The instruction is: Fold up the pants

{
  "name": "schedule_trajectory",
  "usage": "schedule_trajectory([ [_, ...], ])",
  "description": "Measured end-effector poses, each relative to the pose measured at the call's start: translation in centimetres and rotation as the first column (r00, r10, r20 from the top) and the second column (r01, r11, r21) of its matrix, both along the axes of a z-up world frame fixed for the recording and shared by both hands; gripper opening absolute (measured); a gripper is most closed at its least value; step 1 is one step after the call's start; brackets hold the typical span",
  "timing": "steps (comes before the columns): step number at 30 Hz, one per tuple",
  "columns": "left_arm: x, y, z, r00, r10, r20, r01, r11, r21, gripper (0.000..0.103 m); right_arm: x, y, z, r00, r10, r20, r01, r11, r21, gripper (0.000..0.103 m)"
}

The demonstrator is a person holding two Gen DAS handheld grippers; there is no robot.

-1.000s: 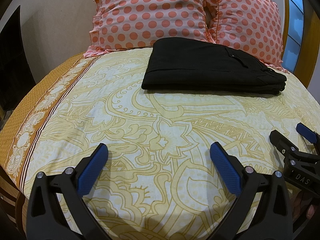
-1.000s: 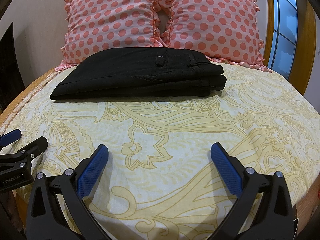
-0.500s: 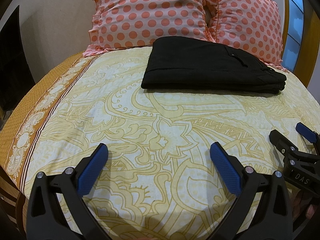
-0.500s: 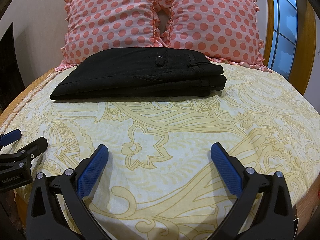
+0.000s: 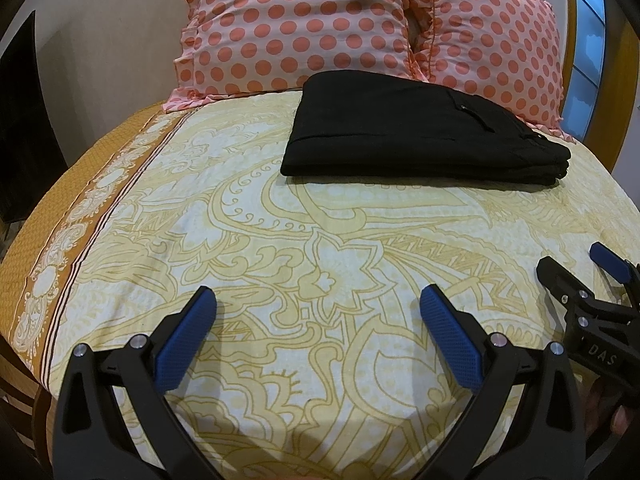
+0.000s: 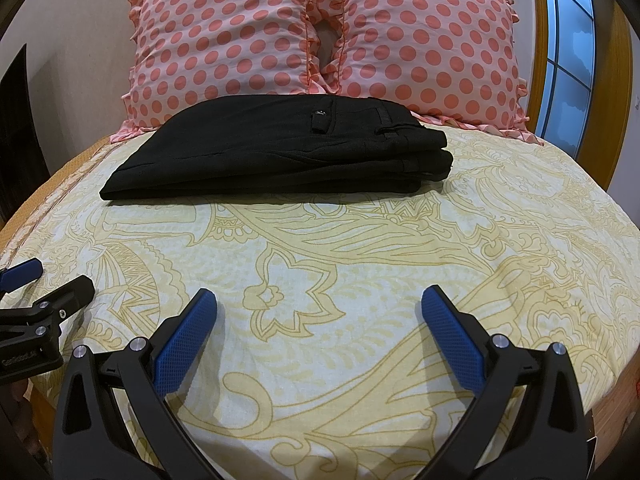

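Note:
Black pants (image 5: 404, 136) lie folded in a flat rectangle on the far part of the bed, just in front of the pillows; they also show in the right wrist view (image 6: 280, 152). My left gripper (image 5: 318, 304) is open and empty, low over the near sheet, well short of the pants. My right gripper (image 6: 319, 304) is open and empty, also over the near sheet. The right gripper shows at the right edge of the left wrist view (image 5: 576, 272). The left gripper shows at the left edge of the right wrist view (image 6: 48, 284).
Two pink polka-dot pillows (image 6: 224, 40) (image 6: 432, 48) lean at the head of the bed. The yellow patterned sheet (image 6: 360, 248) covers the bed, with an orange border (image 5: 60, 208) on the left. A window with a wooden frame (image 6: 568, 52) is at right.
The left wrist view has shifted very slightly, so the pants sit a touch higher in it. Both grippers stay open and almost still.

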State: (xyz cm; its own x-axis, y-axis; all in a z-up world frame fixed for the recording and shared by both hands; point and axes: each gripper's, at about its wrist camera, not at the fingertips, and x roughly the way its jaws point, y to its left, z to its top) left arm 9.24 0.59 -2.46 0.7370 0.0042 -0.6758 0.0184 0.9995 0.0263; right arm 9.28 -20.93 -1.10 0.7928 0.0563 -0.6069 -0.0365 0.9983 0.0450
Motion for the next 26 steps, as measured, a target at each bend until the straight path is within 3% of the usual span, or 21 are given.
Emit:
schedule_trajectory([
  [26,0.13,0.1,0.13,1.0,-0.015,-0.014,0.015,1.0,0.002,0.101,0.04,0.06,-0.03,1.0,-0.001,0.0,0.001,1.0,0.0,0.102],
])
